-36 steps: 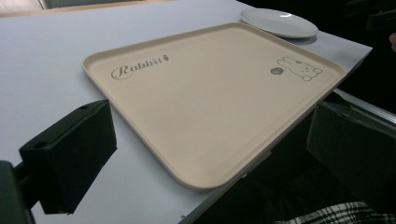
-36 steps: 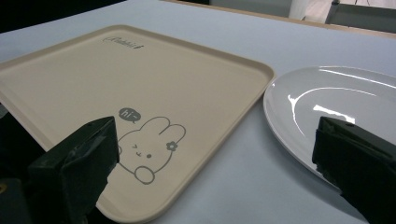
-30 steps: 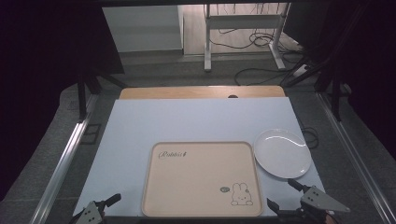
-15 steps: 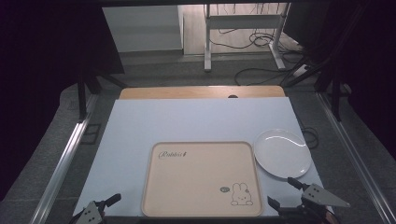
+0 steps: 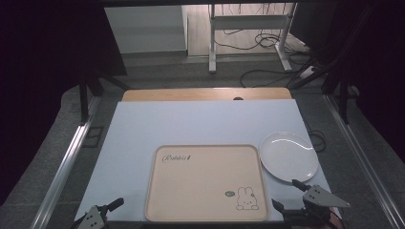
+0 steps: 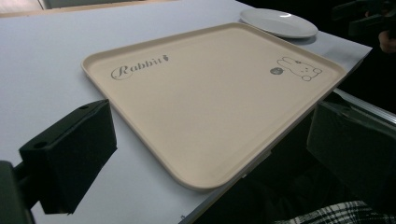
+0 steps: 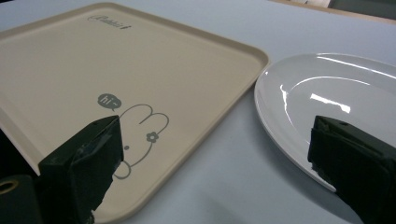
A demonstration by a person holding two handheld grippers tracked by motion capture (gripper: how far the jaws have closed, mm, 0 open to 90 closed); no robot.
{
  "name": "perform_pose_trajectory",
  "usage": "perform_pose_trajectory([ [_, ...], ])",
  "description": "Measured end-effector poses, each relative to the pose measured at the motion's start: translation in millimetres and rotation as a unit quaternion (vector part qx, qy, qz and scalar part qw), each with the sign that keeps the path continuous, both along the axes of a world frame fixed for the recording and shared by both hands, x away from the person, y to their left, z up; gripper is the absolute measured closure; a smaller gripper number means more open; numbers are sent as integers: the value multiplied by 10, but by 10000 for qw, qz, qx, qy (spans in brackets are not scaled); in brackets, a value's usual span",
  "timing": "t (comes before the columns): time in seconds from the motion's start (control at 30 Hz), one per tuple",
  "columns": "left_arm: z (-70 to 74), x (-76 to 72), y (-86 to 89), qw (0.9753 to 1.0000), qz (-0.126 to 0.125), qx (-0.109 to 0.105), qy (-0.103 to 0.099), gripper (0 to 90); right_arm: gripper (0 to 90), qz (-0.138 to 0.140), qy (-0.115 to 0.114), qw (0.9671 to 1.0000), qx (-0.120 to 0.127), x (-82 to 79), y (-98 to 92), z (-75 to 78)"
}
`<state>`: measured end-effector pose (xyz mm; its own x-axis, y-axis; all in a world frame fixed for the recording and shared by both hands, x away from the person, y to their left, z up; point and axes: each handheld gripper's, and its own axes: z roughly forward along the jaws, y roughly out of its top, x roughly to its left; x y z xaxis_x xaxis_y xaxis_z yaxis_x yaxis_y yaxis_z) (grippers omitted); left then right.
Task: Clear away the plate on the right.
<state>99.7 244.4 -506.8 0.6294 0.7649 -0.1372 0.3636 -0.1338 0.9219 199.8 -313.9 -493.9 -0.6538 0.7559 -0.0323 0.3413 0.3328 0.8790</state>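
Observation:
A beige tray with a rabbit drawing and the word "Rabbit" lies empty at the table's near middle. An empty white plate sits just right of it. My left gripper hovers open at the near left edge. In the left gripper view the tray's near corner lies ahead between the spread jaws of that gripper. My right gripper stands open at the near right. In the right gripper view, that gripper faces the gap between the tray and the plate. Both hold nothing.
The pale table top stretches bare behind the tray to a wooden strip at the far edge. Metal rails run along both sides on the floor. A desk frame and cables stand beyond the table.
My right gripper has edged slightly forward toward the plate. The left gripper, tray and plate have not moved.

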Motion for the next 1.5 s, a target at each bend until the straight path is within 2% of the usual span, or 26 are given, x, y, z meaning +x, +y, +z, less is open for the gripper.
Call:
perform_pose_trajectory([
  [0.2,0,-1,0,10000,1,-2,-2,8,37,-57,10,10000,-49,27,-8,-11],
  [0.4,0,-1,-1,10000,0,-2,-6,8,21,-353,-24,9987,-378,64,-6,-45],
  [0.67,0,-3,-1,10000,2,-4,-17,8,20,-470,-92,9964,-705,81,20,-52],
  [0.7,0,-3,-1,10000,3,-4,-18,8,21,-494,-157,9945,-910,77,48,-55],
  [0.77,0,-3,-1,10000,1,-3,-19,8,23,-500,-169,9939,-966,75,58,-56],
  [0.8,0,-3,-1,10000,2,-3,-17,8,40,-532,-208,9921,-1119,71,80,-54],
  [0.9,0,-3,-1,10000,2,-3,-16,8,66,-582,-254,9902,-1244,67,102,-46],
  [1.07,0,-2,-1,10000,1,-1,-14,8,108,-685,-337,9851,-1544,67,125,-44],
  [1.23,0,-2,-1,10000,1,-2,-12,8,154,-737,-568,9758,-1979,60,170,-36],
  [1.27,0,-2,-1,10000,1,-2,-12,8,163,-744,-620,9731,-2088,58,185,-39],
  [1.5,0,-2,0,10000,3,-1,-10,8,187,-633,-874,9506,-2910,97,301,-104],
])
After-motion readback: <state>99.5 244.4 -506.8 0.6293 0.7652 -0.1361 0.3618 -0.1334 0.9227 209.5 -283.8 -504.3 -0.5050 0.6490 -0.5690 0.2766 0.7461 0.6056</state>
